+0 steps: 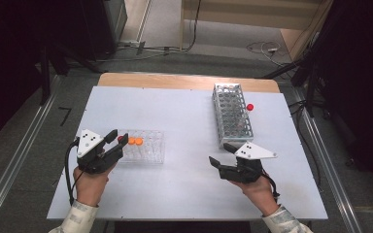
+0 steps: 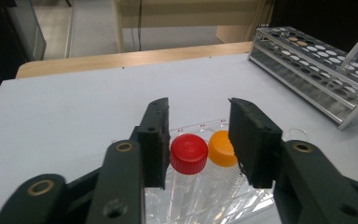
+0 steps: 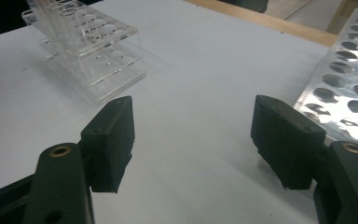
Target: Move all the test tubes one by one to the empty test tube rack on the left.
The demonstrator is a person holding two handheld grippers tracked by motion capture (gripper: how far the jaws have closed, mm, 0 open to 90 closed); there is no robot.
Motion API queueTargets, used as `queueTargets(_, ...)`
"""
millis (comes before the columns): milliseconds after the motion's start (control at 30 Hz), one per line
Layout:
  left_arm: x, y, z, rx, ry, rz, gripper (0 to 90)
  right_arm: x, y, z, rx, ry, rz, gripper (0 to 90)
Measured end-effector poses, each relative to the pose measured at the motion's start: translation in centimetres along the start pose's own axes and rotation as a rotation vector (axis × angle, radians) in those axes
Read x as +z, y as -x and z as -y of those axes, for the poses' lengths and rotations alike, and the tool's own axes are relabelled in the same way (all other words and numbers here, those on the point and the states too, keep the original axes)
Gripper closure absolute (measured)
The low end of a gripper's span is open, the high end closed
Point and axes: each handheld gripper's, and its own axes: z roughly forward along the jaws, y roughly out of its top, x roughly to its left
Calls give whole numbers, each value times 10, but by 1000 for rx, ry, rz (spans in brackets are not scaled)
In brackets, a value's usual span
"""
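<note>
Red-capped tube [image 2: 188, 154] (one), two orange-capped tubes [image 1: 135, 141], clear rack [image 1: 148, 154]

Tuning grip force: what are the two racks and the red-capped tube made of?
Clear rack: looks like acrylic, glossy, see-through walls. Metal rack: probably aluminium or steel, shiny and reflective with punched holes. Red-capped tube: clear plastic with printed graduations; the cap looks like ribbed matte plastic.

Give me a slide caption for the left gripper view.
Left gripper open around a red-capped tube standing beside an orange-capped tube in the clear rack.
</note>
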Motion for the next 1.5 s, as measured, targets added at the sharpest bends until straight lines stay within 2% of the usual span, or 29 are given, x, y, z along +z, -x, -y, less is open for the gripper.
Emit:
queueTargets(100,-1,1,0,-15,5,-1,459,-4,9,-2,0,11,61,289)
queueTargets(233,-1,7,-3,-24,0,-8,306,-10,30,-5,57,36,135,289)
queueTargets(267,0,9,-3,-26,-2,-12,237,-10,41,-4,74,40,178,289)
queueTargets(300,0,10,-4,-24,-6,-12,237,-10,41,-4,74,40,178,289)
queueTargets(333,0,12,-4,-25,-3,-9,221,-10,46,-4,84,39,198,289)
queueTargets(367,0,13,-4,-27,-2,-4,215,-10,55,-6,113,46,233,291)
queueTargets(400,-1,14,-5,-28,1,-1,215,-10,55,-6,113,46,233,291)
queueTargets(500,-2,17,-6,-28,9,3,209,-8,68,-9,149,62,272,297)
queueTargets(633,-3,21,-8,-24,19,13,209,0,85,-10,187,62,322,322)
queueTargets(667,-4,21,-8,-26,19,13,195,6,92,-9,202,59,347,346)
queueTargets(900,-6,24,-9,-22,27,23,185,22,112,-10,232,42,389,406)
queueTargets(1000,-6,23,-9,-25,31,21,186,29,117,-9,222,37,402,447)
queueTargets(1200,-5,24,-9,-25,27,22,187,36,119,-14,189,46,412,533)
queueTargets(1300,-5,25,-9,-26,28,24,187,43,119,-16,178,26,422,542)
queueTargets(1500,-3,25,-7,-27,20,25,187,54,125,-16,192,-1,442,585)
